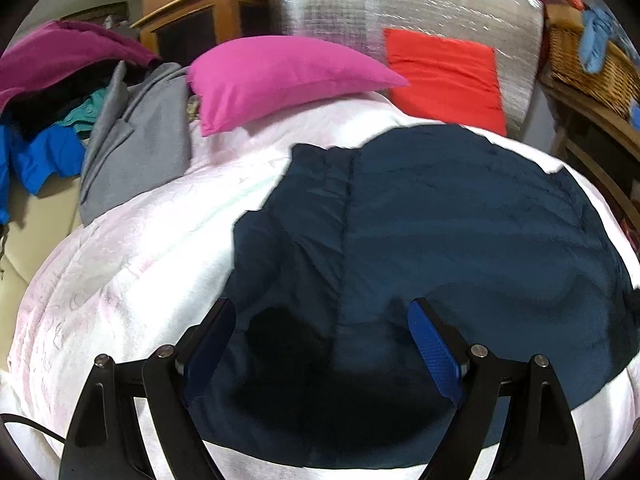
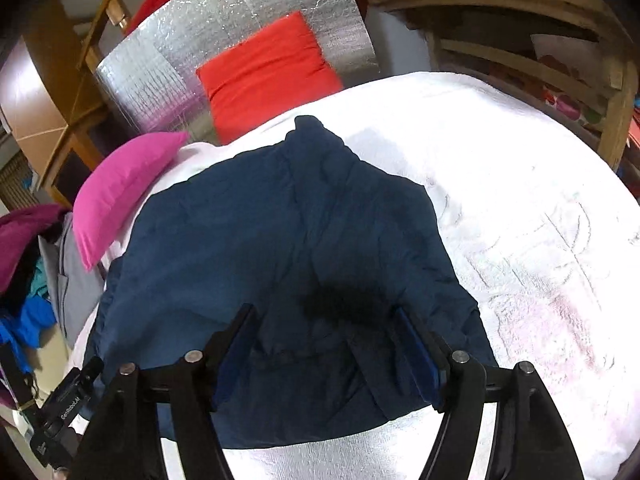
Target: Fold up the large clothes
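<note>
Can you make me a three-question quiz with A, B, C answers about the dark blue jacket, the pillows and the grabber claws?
1. Where does the dark blue garment lie?
A. In the wicker basket
B. Spread on the white bedcover
C. On the floor

2. What colours are the two pillows?
A. Pink and red
B. Green and yellow
C. Both white

3. How do the jaws of the left gripper and the right gripper stand?
A. Both clamped on the garment
B. One holds a pillow
C. Both apart, with nothing pinched

Answers:
1. B, white cover shows all round the garment.
2. A, the pink pillow lies on the cover and the red pillow leans on the silver panel.
3. C, each pair of fingers stands wide above the fabric.
</note>
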Available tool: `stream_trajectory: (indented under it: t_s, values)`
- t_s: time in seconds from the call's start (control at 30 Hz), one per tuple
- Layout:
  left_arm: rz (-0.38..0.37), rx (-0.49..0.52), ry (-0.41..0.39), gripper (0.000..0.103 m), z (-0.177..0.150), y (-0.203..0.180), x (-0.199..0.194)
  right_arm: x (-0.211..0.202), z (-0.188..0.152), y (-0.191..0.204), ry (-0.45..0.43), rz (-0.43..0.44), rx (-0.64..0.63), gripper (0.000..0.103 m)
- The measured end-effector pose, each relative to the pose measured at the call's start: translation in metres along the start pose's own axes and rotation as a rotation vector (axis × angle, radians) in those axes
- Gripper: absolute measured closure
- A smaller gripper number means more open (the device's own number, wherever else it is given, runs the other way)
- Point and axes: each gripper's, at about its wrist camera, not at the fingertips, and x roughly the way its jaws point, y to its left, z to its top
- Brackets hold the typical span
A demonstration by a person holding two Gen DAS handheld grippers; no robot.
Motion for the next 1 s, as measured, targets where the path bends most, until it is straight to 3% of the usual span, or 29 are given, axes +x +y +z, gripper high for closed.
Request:
stream_trajectory:
  t_s: [0.13, 0.2, 0.27, 0.37, 0.53, 0.6, 0.7, 0.87, 1.0]
  values:
    - [0.085, -0.063, -0.03, 0.015, 0.004, 0.018, 0.0, 0.006, 0.002, 0.006, 0.026, -0.003, -0.024, 0.029]
    - [0.129, -0.059, 0.042, 0.015, 0.002, 0.023, 0.016, 0.015, 0.003, 0.013, 0.05, -0.013, -0.049, 0.03]
    - [0.104, -0.078, 0.113, 0.015, 0.0, 0.026, 0.031, 0.028, 0.005, 0.018, 0.094, -0.059, -0.063, 0.03]
    - [0.081, -0.136, 0.101, 0.015, 0.004, 0.034, 0.028, 0.026, 0.013, 0.027, 0.064, -0.098, -0.053, 0.031]
    - [0.099, -0.193, 0.056, 0.015, 0.011, 0.045, 0.022, 0.033, 0.04, 0.069, 0.039, -0.039, -0.109, 0.031]
    - [0.118, -0.223, 0.029, 0.015, 0.014, 0.051, 0.018, 0.047, 0.055, 0.09, 0.055, 0.012, -0.114, 0.033]
    - [0.144, -0.249, 0.004, 0.015, 0.02, 0.056, 0.017, 0.074, 0.072, 0.13, 0.097, 0.05, -0.149, 0.049]
    - [0.135, -0.29, -0.018, 0.015, 0.027, 0.059, 0.018, 0.128, 0.087, 0.181, 0.184, 0.09, -0.151, 0.054]
    - [0.118, -0.28, -0.006, 0.015, 0.03, 0.052, 0.024, 0.173, 0.096, 0.2, 0.203, 0.013, -0.164, 0.054]
